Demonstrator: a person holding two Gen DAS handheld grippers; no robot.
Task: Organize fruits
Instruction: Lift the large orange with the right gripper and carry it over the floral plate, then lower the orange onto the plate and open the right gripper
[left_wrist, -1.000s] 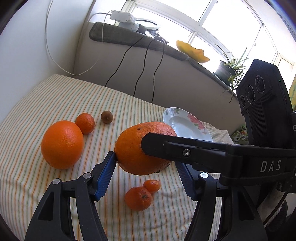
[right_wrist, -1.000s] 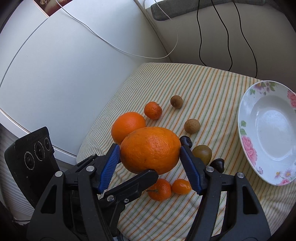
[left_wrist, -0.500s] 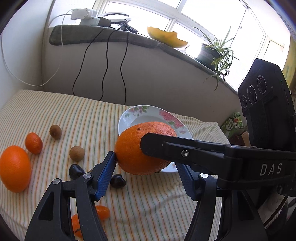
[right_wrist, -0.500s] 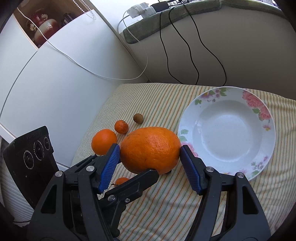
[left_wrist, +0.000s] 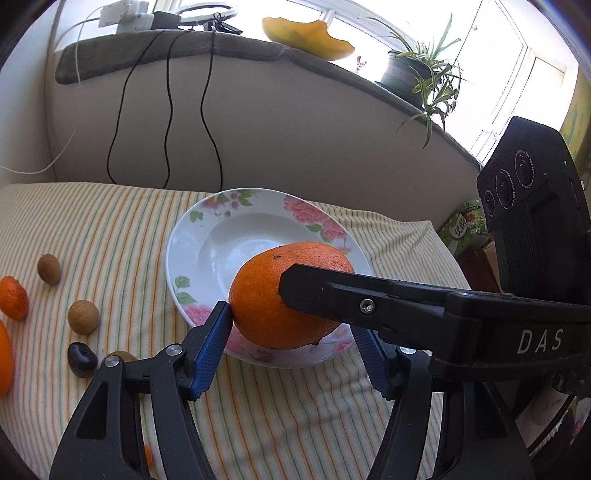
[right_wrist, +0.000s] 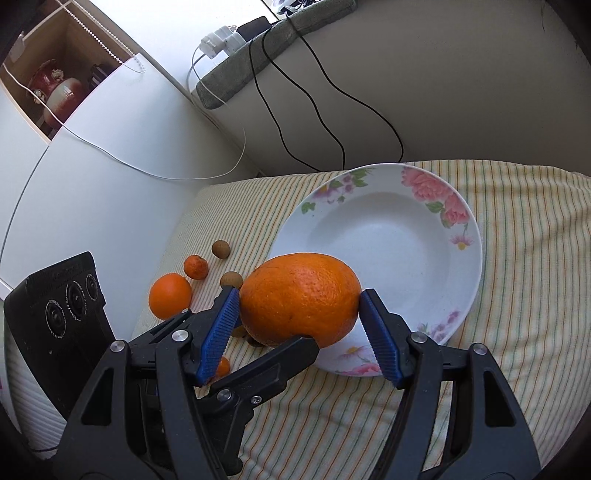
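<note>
Large orange (right_wrist: 300, 299) gripped crosswise by both grippers above floral plate (right_wrist: 399, 236).

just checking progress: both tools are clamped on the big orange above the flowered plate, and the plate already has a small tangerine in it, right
Not quite. The flowered plate is empty; the right wrist view shows its bowl bare. The small tangerine lies on the striped cloth to the plate's left. The rest holds: the left tool and right tool both grip the big orange over the plate's near rim.

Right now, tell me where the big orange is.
The big orange is clamped by both grippers, the right gripper and the left gripper, raised over the near rim of the floral plate, centre in both wrist views.
</note>
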